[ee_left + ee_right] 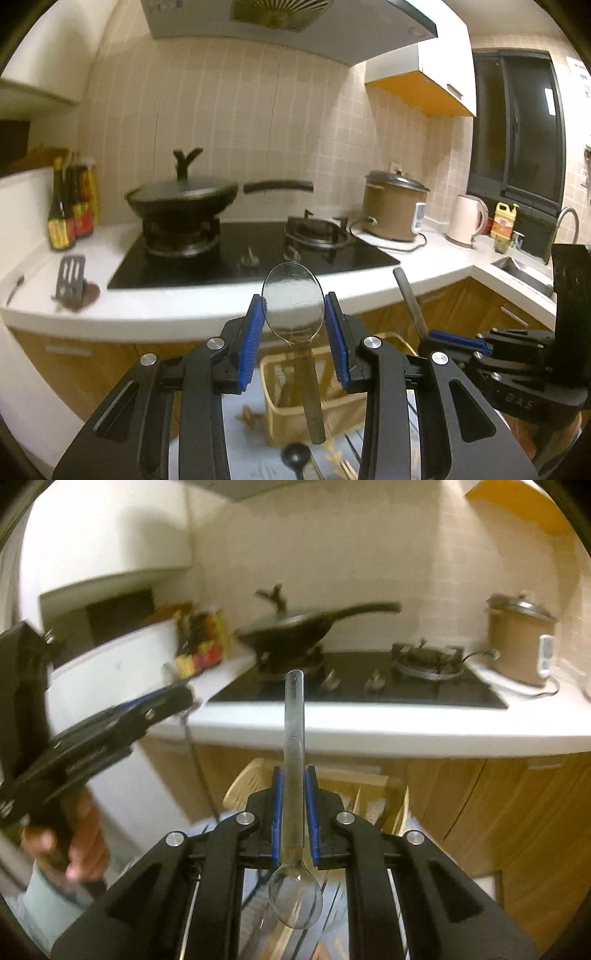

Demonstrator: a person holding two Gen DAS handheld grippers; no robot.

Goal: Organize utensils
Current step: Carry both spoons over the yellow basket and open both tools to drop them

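Observation:
In the left wrist view my left gripper [293,299] is shut on the bowl of a clear plastic spoon [291,291], whose handle slants down toward the camera. In the right wrist view my right gripper [293,770] is shut on the handle of a second clear spoon [294,716]. Its handle sticks up and forward, and its bowl lies near the camera. Both grippers are raised in front of the counter edge, above a pale yellow basket [291,413] [251,775]. The right gripper [432,334] also shows at the right of the left wrist view. The left gripper [184,696] shows at the left of the right wrist view.
The white counter [184,310] carries a black hob [258,254] with a lidded wok [181,199], sauce bottles [70,210], a slotted spatula [70,277], a rice cooker [393,210] and a kettle [467,219]. A black spoon [295,454] and chopsticks lie below. A hand [85,845] holds the left gripper.

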